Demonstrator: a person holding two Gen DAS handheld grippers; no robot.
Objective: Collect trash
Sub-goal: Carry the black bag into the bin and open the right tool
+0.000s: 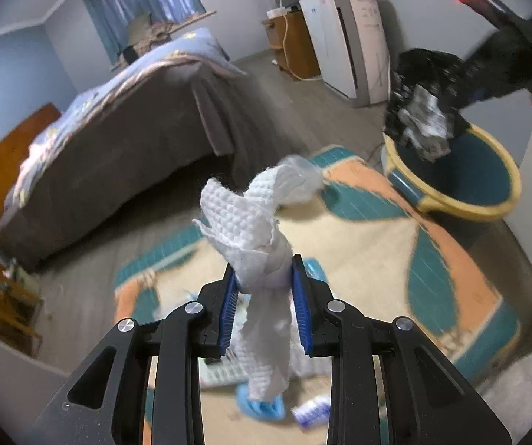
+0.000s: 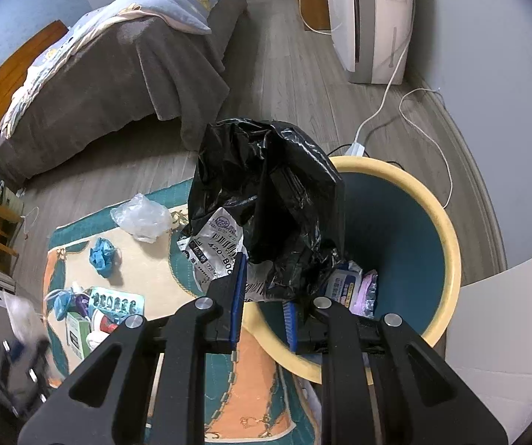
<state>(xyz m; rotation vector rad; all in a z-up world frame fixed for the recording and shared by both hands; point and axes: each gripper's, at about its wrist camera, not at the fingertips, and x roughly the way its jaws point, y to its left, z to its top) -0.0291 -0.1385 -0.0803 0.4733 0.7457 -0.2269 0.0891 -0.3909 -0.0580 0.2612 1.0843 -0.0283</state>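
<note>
Trash is in both grippers at once. Left gripper (image 1: 266,289) has its blue pads (image 1: 230,298) pressed against a crumpled white paper towel (image 1: 251,230), which stands up above the fingertips in a twisted bunch and also hangs down in a strip between the black fingers. Beneath it lies a patterned rug (image 1: 370,244) in cream, orange and teal, with a few blurred bits of litter on it near the bottom of the left wrist view (a blue scrap and a small white printed wrapper among them).

Right gripper (image 2: 264,289) is clamped on a crumpled black plastic bag (image 2: 266,181) with a white shipping label (image 2: 216,248) stuck to it; the bag bulges up over the fingertips. It hangs over the near rim of a round bin (image 2: 447,259), yellow-rimmed and dark teal inside, which stands at the rug's edge. Inside the bin, just past the bag, lie a white and blue packet (image 2: 342,282) and a pale purple wrapper (image 2: 366,293).

More litter sits on the rug to the left in the right wrist view: a clear plastic bag (image 2: 140,218), a crumpled blue glove (image 2: 102,253), and a cluster of packaging (image 2: 99,315) that includes a teal blister pack and a green and white box. A white cable (image 2: 396,85) runs across the grey wooden floor from a white appliance (image 2: 373,22) near the wall. A bed (image 2: 117,55) with a brown cover and a blue quilt stands beyond the rug.
</note>
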